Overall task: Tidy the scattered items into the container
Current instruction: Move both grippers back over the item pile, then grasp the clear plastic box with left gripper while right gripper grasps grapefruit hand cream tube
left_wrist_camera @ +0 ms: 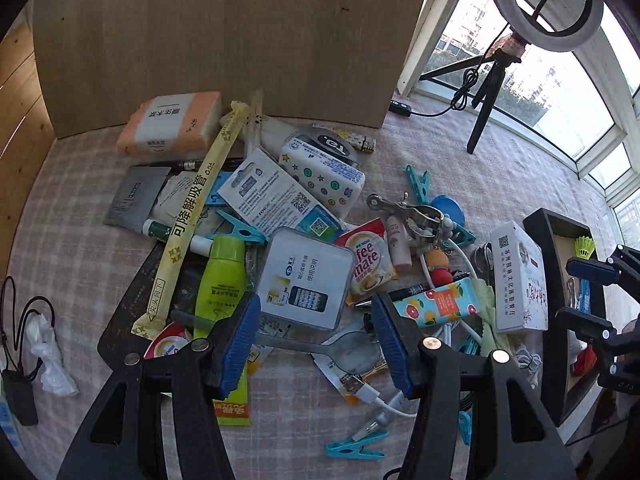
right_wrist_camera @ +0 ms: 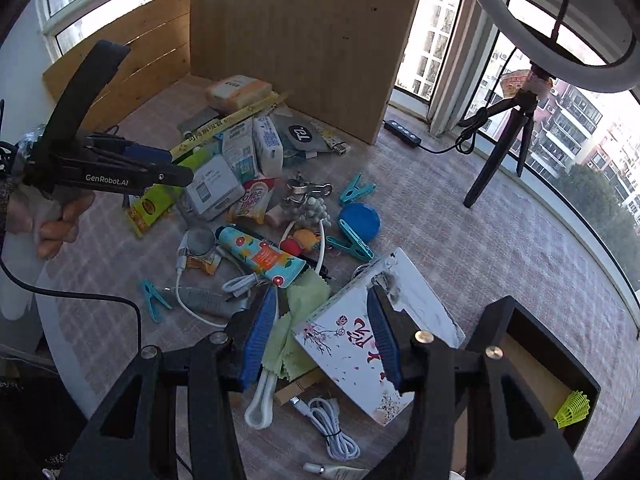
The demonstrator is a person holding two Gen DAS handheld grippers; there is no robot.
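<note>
Scattered items (left_wrist_camera: 280, 216) heaped mid-tabletop (right_wrist_camera: 460, 216), near wooden board (left_wrist_camera: 224, 40) at far edge. Left tool (left_wrist_camera: 316, 320) hangs over spoon (left_wrist_camera: 352, 348), jaws apart, empty. Right tool (right_wrist_camera: 322, 320) jaws apart, astride white box (right_wrist_camera: 360, 364) corner, no clamp seen. Black container (right_wrist_camera: 532, 364) at near right edge, shuttlecock (right_wrist_camera: 574, 408) inside. Bare tabletop far right, up to tripod (right_wrist_camera: 504, 144).
</note>
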